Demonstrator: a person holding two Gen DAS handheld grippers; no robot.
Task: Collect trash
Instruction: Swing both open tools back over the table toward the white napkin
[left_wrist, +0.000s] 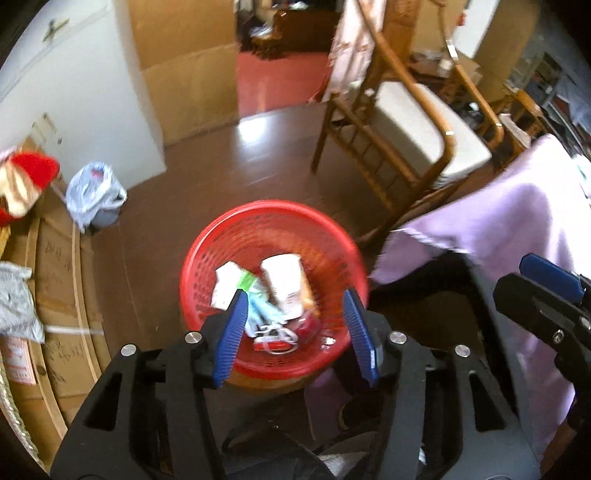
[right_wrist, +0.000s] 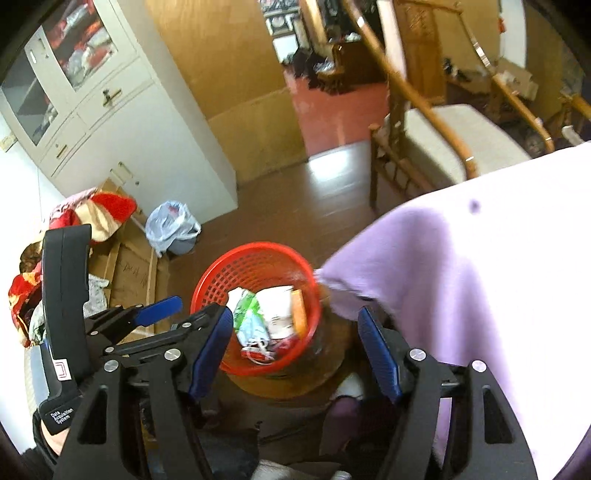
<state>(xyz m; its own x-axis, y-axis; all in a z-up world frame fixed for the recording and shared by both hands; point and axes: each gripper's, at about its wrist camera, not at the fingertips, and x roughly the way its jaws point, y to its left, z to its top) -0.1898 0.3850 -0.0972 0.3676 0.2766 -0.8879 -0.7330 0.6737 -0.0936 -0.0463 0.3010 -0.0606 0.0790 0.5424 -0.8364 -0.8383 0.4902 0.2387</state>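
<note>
You are holding both tools spread and empty — left tool (left_wrist: 293, 328), right tool (right_wrist: 295, 350) — above a red mesh basket (left_wrist: 236, 236) on the floor holding white and green wrappers (right_wrist: 255, 310); writing unreadable.

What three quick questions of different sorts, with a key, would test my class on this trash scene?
1. True or false: the left gripper holds a wrapper.
2. The red basket stands: A) on the chair; B) beside the purple cloth; C) inside the cabinet.
3. Fill in: the right gripper has its jaws ____.

Key: 1 false, it is open with nothing between the pads; 2 B; 3 open.
</note>
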